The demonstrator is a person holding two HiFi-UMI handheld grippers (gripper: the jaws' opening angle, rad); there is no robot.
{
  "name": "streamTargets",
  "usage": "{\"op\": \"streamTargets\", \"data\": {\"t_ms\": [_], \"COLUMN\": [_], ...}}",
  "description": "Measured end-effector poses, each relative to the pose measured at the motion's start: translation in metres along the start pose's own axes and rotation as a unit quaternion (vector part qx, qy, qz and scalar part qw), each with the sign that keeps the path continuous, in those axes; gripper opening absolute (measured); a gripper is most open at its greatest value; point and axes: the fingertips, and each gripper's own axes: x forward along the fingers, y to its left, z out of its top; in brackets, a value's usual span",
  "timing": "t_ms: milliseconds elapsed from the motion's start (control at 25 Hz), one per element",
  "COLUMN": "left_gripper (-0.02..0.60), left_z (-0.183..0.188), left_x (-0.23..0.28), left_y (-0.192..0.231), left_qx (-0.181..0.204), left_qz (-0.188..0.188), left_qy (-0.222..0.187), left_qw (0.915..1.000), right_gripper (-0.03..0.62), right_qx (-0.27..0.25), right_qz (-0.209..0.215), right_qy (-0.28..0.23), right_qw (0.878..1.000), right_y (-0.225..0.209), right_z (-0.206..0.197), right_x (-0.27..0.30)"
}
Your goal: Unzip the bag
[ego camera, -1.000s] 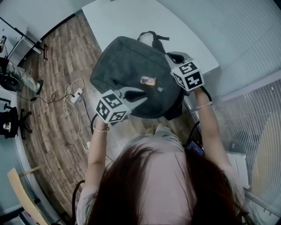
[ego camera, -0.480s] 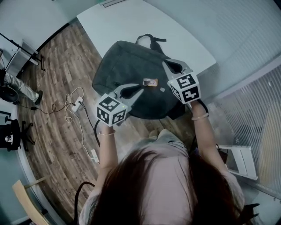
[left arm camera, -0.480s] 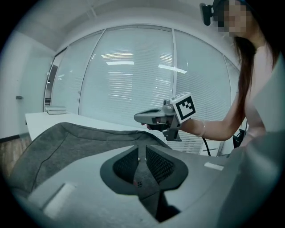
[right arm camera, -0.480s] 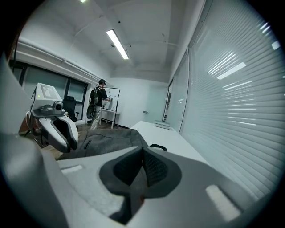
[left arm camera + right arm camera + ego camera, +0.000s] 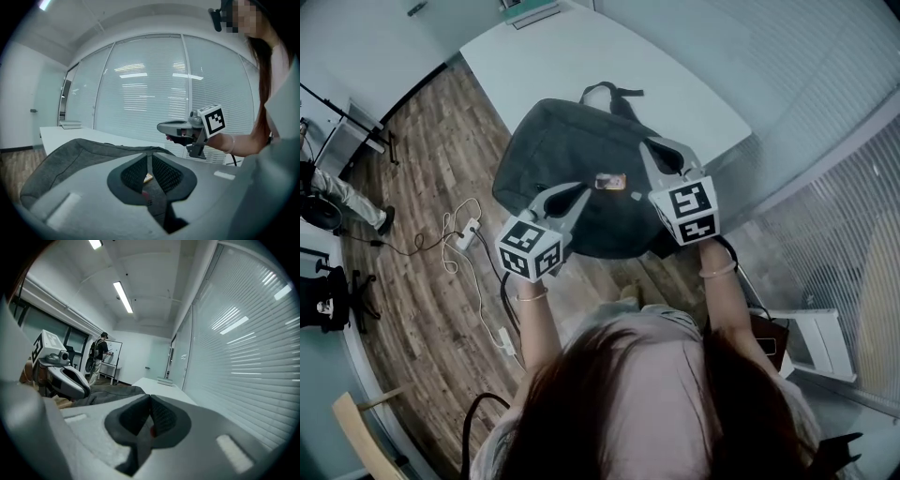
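My left gripper (image 5: 150, 157) hovers over the near left part of the bag (image 5: 567, 145), its jaws closing to a thin slit with nothing I can make out between them. The right gripper (image 5: 150, 401) is above the bag's near right edge, jaws together and empty. The surface (image 5: 572, 56) lies under the bag.

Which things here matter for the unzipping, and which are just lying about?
Job: bag; left gripper, jaws closing, nothing between; right gripper, shut.
Lying about: table, power strip, books, wooden chair.
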Motion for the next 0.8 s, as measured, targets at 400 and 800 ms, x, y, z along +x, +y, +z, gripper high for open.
{"op": "streamTargets", "data": {"t_ms": [400, 800], "left_gripper": [0.031, 0.014], "left_z": [0.022, 0.033], "left_x": [-0.025, -0.055], "left_y": [-0.023, -0.057], "left_qx": [0.008, 0.014], "left_qz": [0.066, 0.105], "left_qy": [-0.037, -0.071], "left_qw": [0.9971, 0.9918], "right_gripper": [0.003, 0.005], "right_qx": [0.031, 0.041], "right_qz": [-0.016, -0.013], "right_qy": [-0.021, -0.028], "right_qw": [0.999, 0.999], "right_y": [0.016, 0.038], "right_z": [0.009, 0.013], "right_x": [-0.046, -0.090]}}
